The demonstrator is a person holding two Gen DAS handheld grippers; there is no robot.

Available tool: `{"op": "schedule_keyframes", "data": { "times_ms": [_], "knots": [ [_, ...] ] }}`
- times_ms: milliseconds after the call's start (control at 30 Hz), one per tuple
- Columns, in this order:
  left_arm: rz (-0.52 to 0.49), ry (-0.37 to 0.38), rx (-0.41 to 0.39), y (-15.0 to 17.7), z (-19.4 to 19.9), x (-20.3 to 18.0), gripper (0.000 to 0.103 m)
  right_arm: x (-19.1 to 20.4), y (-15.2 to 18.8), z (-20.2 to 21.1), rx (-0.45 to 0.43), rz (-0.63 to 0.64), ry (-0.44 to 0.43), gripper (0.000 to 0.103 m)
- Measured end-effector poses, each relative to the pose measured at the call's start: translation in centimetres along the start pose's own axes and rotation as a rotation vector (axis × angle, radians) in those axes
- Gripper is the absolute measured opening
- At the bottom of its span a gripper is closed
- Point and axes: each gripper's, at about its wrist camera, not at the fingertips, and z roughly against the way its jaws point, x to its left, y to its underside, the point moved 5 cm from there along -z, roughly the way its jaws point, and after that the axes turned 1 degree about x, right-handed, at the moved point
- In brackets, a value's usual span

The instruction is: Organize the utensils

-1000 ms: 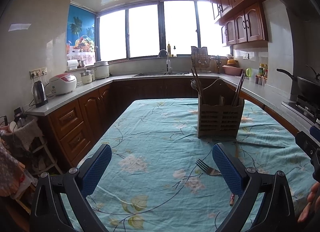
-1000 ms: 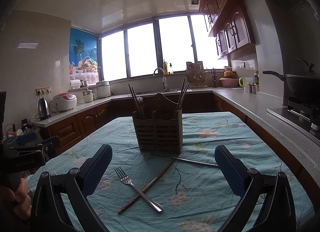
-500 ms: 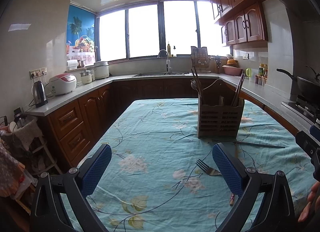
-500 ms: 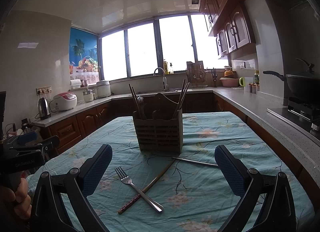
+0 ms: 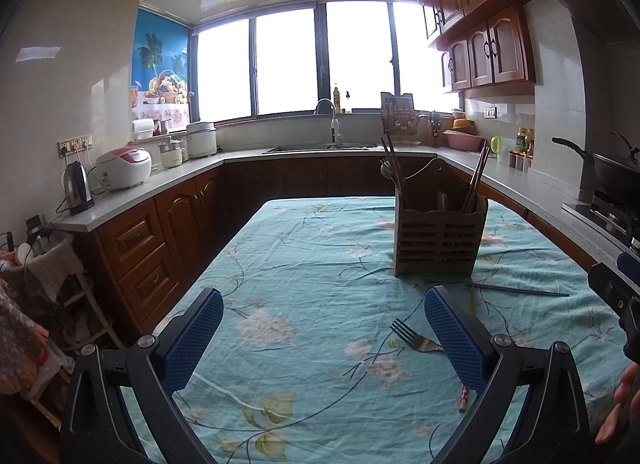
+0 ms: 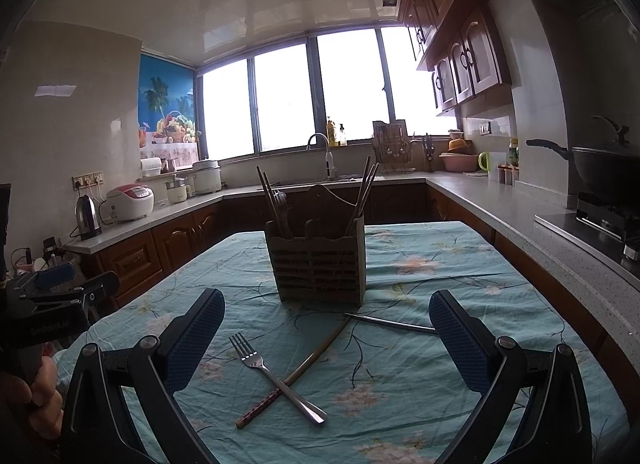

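Both wrist views look low across the table (image 5: 304,264), sharing the utensil holder (image 6: 318,266).

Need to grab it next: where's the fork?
In the right wrist view, the fork lies on the tablecloth before the holder, crossing a chopstick.

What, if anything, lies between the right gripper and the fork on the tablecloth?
Nothing visible does. The right gripper is open, and only bare tablecloth separates it from the fork. The fork lies across a wooden chopstick, on top of it. The holder stands behind them.
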Motion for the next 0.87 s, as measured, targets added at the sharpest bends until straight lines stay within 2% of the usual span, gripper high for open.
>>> {"op": "schedule_keyframes", "data": {
  "times_ms": [867],
  "knots": [
    [0.0,0.014,0.009,0.02,-0.4,-0.66,0.102,0.05,-0.01,-0.21,0.002,-0.004,0.001,0.103]
  ]
}}
